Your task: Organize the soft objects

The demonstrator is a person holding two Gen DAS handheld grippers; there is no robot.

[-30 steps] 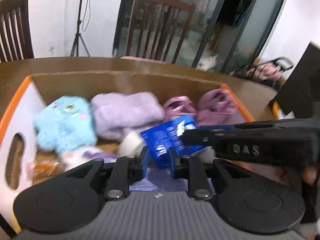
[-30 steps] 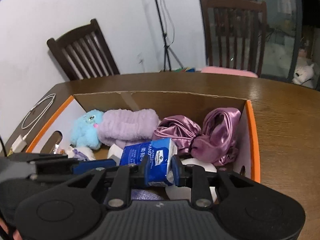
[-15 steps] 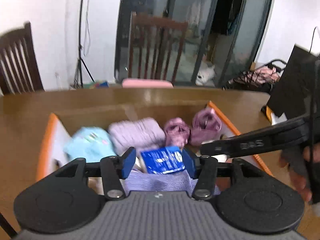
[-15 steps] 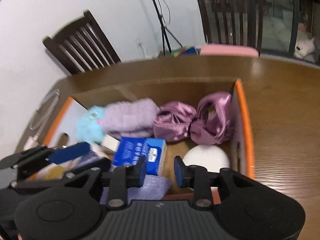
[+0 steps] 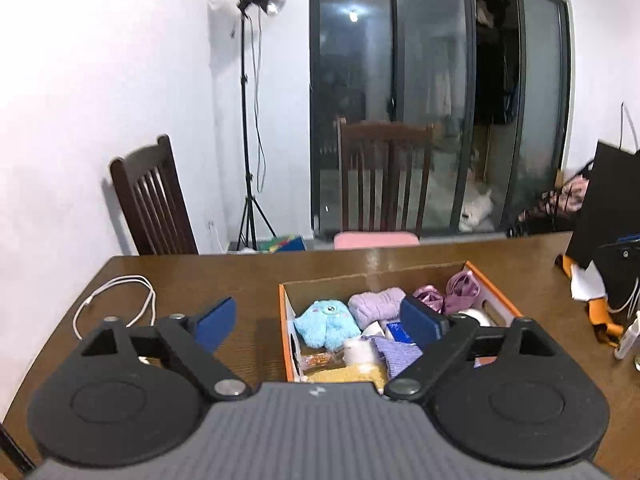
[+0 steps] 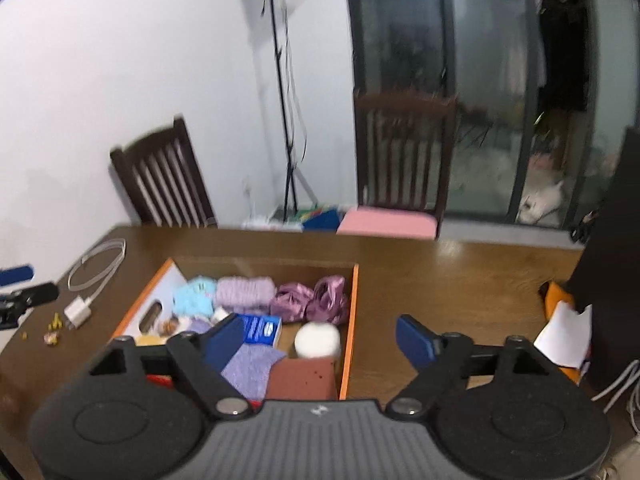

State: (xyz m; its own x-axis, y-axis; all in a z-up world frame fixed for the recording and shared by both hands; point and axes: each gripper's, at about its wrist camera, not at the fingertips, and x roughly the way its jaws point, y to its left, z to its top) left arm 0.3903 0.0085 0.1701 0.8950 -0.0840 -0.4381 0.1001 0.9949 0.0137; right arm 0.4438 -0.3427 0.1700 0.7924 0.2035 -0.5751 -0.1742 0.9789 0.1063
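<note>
**Entry: soft goods in cardboard box, both grippers clear**

Contents of the orange-edged box (image 6: 351, 320), which stood on the brown surface (image 6: 460, 280): blue plush toy (image 5: 324, 322), lilac fluffy roll (image 6: 245, 290), two purple satin pieces (image 6: 310, 302), blue tissue pack (image 6: 261, 330), white round item (image 6: 317, 340), lavender cloth (image 6: 250, 366) at the near end.

Left gripper (image 5: 318, 322): jaws spreading wide, nothing between them. Right gripper (image 6: 320, 338): jaws likewise opening, empty, above the box's right wall.

Handling note, as judgement: the box looked nearly sorted. Any further pick should come down from above on one soft item's middle and close gently, avoiding neighbours. White cable (image 6: 94, 266) lay apart on the surface, outside the box.
</note>
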